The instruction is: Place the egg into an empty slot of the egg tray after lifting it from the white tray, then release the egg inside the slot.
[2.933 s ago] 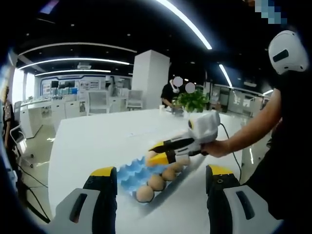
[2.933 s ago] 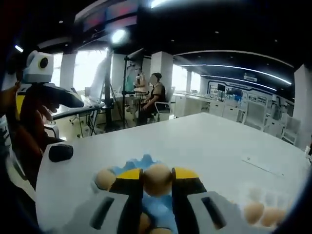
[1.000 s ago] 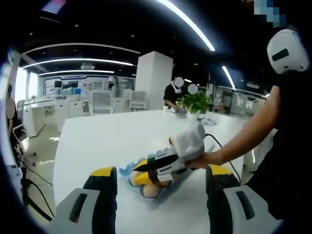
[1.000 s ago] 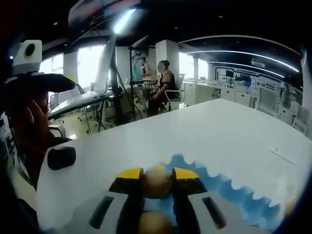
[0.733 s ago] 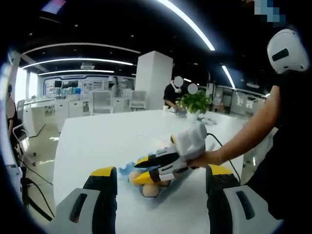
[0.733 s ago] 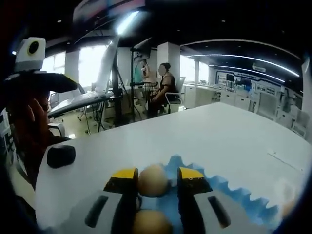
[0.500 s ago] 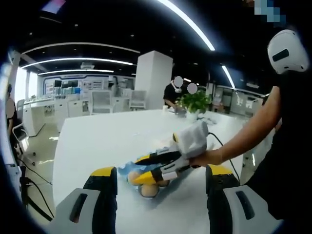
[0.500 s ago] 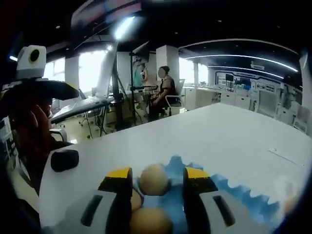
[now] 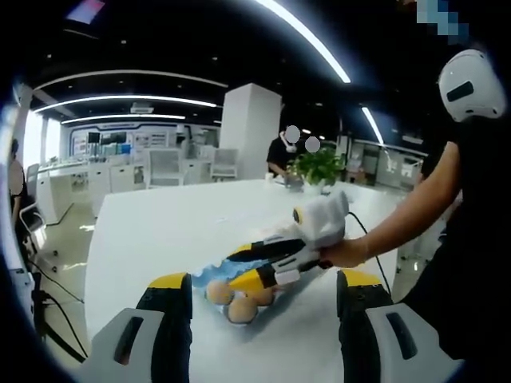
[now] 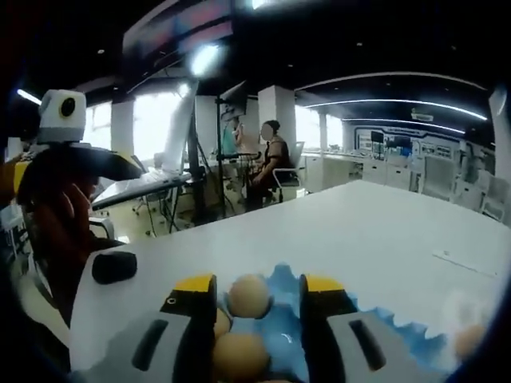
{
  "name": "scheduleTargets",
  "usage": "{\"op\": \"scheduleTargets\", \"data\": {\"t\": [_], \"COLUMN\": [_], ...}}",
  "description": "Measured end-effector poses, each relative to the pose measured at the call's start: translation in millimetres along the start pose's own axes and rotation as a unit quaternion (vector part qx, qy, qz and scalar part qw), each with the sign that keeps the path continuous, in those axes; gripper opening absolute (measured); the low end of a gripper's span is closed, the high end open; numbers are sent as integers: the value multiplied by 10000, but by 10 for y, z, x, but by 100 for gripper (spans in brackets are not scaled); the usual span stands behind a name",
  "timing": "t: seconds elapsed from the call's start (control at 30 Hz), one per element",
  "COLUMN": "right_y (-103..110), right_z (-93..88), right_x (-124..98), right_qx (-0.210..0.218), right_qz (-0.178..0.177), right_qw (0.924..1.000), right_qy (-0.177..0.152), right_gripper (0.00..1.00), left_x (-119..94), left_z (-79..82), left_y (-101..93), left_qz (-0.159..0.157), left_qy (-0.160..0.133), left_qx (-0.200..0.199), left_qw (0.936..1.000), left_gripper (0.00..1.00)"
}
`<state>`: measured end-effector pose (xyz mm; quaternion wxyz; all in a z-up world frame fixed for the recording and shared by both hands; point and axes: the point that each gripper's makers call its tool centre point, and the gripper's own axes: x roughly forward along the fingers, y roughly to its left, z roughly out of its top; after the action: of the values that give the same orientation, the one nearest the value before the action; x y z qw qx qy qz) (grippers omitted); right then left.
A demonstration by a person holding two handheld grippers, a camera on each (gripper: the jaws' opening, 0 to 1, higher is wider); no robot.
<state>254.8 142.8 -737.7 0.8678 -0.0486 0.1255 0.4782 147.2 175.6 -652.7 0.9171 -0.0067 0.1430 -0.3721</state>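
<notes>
The right gripper [image 10: 256,297] is open above the egg [image 10: 249,295], which sits in the tray [image 10: 279,331]. The left gripper [image 9: 259,291] is open too, holding nothing.

Eggs [image 10: 249,295] in egg tray [image 10: 281,327] on table [image 10: 359,231].

Egg tray [image 10: 375,327]: blue, looks like moulded plastic or pulp, cannot tell which, matt, scalloped edge. Eggs [image 10: 250,295]: tan shells, matt, smooth, faint soft sheen. Table [image 10: 375,231]: white top, smooth, satin, picks up diffuse glare from the ceiling strips. Right gripper [image 9: 243,267]: hard plastic, white body semi-gloss, yellow tips, black sections duller. Left gripper [image 9: 259,291]: same plastic look, grey-white shells with yellow caps, black slot inserts. Black object on the table [image 10: 113,266]: matt, rubbery or plastic look, too blurred to say. Floor [image 9: 60,239]: glossy, mirrors the lights. Plant leaves [image 9: 318,166]: slightly waxy green
</notes>
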Motion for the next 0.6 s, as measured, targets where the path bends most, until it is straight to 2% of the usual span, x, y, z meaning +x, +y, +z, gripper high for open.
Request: {"op": "scheduleTargets", "data": {"t": [0.27,0.6], "right_y": [-55,-280], "right_z": [15,-49], "right_x": [-273,-672], "right_qx": [-13,24], "right_qz": [147,-7], "right_qw": [9998,9999], "right_qy": [-118,-125], "right_gripper": [44,43], "left_x": [-12,2], "left_z": [11,29], "left_y": [5,-11], "left_qz": [8,-8], "left_qy": [-27,-30], "left_qx": [4,34], "left_qw": [10000,10000], "left_gripper": [75,75]}}
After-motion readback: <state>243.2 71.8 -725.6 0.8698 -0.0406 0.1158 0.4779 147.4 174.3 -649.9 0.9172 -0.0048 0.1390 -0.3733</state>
